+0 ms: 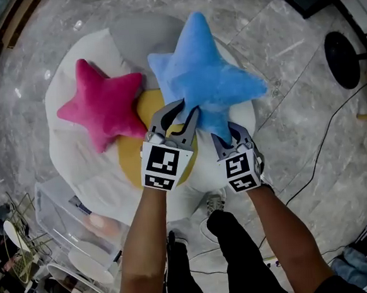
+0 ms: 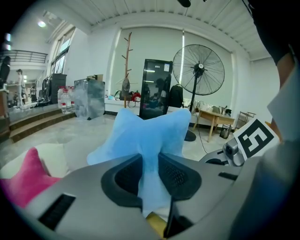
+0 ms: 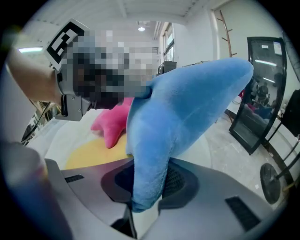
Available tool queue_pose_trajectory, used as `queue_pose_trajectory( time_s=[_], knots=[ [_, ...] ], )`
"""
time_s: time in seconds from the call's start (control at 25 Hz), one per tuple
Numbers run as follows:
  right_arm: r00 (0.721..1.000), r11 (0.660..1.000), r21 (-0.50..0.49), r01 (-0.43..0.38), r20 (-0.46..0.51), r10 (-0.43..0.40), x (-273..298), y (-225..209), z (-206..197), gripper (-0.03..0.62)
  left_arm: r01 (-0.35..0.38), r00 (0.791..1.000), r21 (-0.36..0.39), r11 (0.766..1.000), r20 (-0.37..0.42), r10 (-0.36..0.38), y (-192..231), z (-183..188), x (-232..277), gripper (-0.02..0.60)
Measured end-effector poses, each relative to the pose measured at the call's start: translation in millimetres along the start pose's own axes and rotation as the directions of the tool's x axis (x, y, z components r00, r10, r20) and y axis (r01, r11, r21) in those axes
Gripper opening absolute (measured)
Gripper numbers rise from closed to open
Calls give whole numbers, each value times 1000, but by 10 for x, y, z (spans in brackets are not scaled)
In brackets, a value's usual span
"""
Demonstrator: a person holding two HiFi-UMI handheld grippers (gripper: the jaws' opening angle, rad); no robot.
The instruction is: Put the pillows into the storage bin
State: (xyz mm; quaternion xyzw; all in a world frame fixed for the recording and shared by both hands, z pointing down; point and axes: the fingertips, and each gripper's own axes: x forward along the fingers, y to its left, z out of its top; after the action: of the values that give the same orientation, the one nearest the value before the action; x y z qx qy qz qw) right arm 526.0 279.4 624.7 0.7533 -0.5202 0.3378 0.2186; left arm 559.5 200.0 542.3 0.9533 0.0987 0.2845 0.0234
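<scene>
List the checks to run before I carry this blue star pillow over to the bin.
1. Left hand-held gripper clamped on the blue star pillow: ok.
2. Right hand-held gripper clamped on another tip of it: ok.
3. Pink star pillow outside both grips: ok.
4. Yellow pillow not caught by the left jaws: cannot tell.
5. Clear storage bin in sight, lower left in the head view: ok.
6. Bin opening free: cannot tell.

Pink star pillow [image 1: 101,108] close at left, open marble floor [image 1: 289,46] at right
</scene>
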Motion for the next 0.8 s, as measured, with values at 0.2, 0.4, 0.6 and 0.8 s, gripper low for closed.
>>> queue_pose_trajectory(
  time_s=[0.2,0.4,0.6,0.8],
  knots=[
    [1000,995,-93,-27,7,28,-114,263,96,109,-25,1000,-40,999,12,26,54,-89,-380,108],
    [998,989,-141,-54,27,59,-229,664,363,107,-70,996,-70,995,41,73,214,-61,-907,104],
    [991,962,-247,-116,41,130,-306,1231,636,107,-168,983,-132,977,58,176,412,-182,-1615,94],
    [978,924,-341,-170,57,200,-421,2049,951,107,-270,956,-173,947,70,285,649,-379,-2557,85]
  ],
)
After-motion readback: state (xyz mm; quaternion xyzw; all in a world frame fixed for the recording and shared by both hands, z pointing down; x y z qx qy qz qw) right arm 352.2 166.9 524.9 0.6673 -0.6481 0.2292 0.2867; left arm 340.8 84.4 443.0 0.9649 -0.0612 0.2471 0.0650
